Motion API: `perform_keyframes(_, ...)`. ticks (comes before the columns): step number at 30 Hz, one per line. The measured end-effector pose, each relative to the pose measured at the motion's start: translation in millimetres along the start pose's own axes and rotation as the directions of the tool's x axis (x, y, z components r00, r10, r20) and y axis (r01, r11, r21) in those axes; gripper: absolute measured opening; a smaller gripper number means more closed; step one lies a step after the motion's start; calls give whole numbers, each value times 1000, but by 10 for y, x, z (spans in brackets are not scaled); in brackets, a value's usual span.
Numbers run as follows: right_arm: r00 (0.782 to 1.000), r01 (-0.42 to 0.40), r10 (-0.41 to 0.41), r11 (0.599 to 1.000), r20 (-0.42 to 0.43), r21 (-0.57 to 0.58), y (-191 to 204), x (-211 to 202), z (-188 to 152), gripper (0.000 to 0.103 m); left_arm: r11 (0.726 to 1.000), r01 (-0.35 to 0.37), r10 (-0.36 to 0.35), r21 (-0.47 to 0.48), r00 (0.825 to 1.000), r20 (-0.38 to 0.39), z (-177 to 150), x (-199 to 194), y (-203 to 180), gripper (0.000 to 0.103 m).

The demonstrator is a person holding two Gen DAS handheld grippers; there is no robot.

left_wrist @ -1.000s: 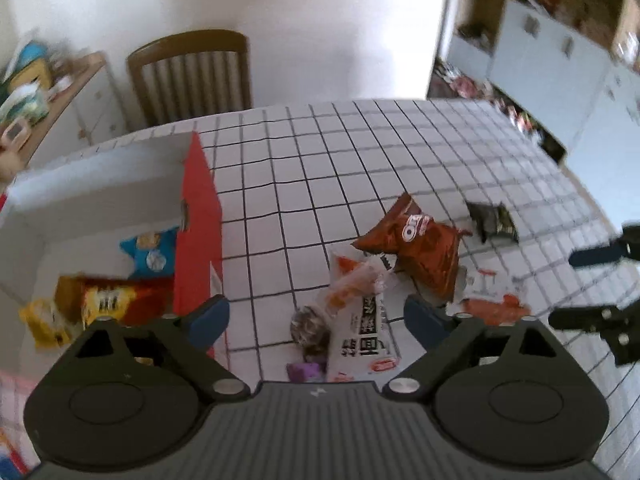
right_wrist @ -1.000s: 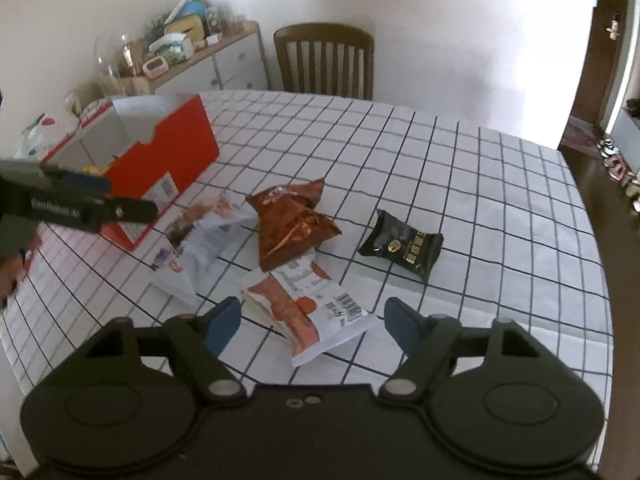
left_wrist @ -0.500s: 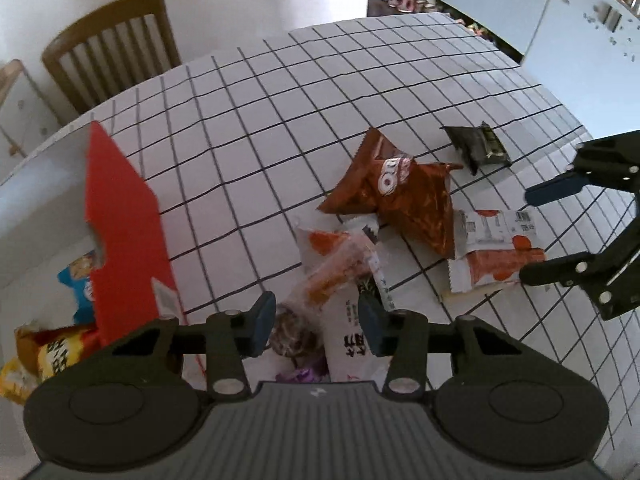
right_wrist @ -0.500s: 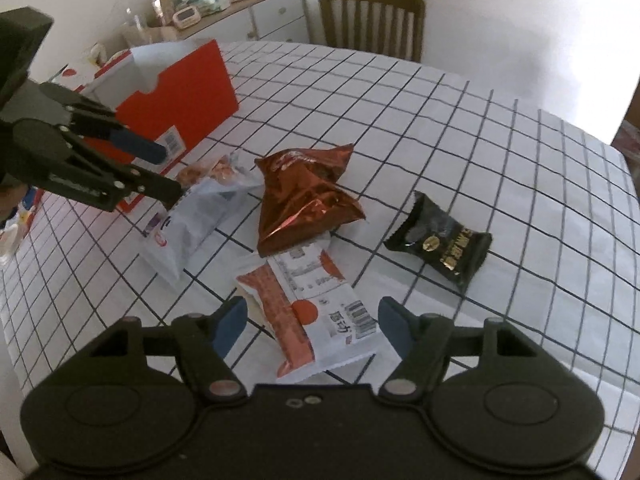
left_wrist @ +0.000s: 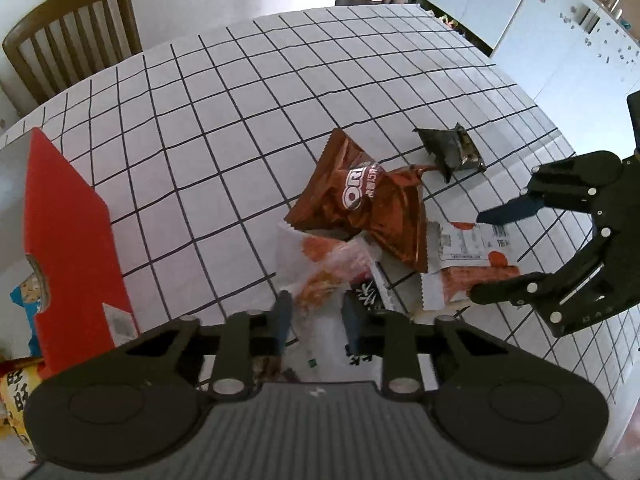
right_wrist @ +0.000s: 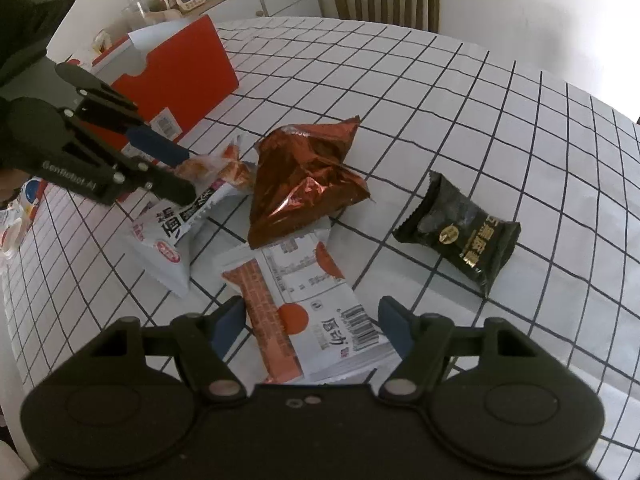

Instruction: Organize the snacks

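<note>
Between our left gripper's point(left_wrist: 314, 316) closing jaws sits a soft, crinkly clear packet of orange snacks point(left_wrist: 320, 268); light, best pinched at its seam. Our right gripper point(right_wrist: 308, 326) straddles, unclamped, a flat white-and-orange wrapper point(right_wrist: 304, 300).

Left gripper point(left_wrist: 314, 322) jaws closing on clear snack pack point(left_wrist: 320, 276); right gripper point(left_wrist: 486, 256) wide over white-orange packet point(left_wrist: 468, 256) on tabletop point(left_wrist: 240, 120).
</note>
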State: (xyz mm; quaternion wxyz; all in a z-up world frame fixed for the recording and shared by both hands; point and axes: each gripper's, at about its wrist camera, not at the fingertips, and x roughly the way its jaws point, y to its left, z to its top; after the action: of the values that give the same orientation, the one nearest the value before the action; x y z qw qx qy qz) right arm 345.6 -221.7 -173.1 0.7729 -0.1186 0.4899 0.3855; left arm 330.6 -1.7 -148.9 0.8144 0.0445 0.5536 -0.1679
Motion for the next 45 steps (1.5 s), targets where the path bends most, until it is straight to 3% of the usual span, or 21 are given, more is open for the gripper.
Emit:
perform_keyframes(2, 1000, -4, 4, 1000, 2, 0, 2, -4, -5, 63, 1000, 0, 0, -8, 1000, 6, -7, -10, 2, 18)
perform_keyframes(19, 998, 35, -37, 999, 48, 34, 98, -316, -120, 49, 993, -16, 26, -117, 996, 90, -240, -326, -53, 15)
perform_keyframes(32, 987, 69, -78, 995, 140, 73, 391, -822, -270, 49, 981, 11, 28, -196, 980, 196, -543, -825, -219, 15)
perform_keyframes(45, 967, 61, -76, 996, 244, 67, 995, -1303, -36, 48, 965, 28, 51, -262, 955, 292, -862, -1515, -196, 15)
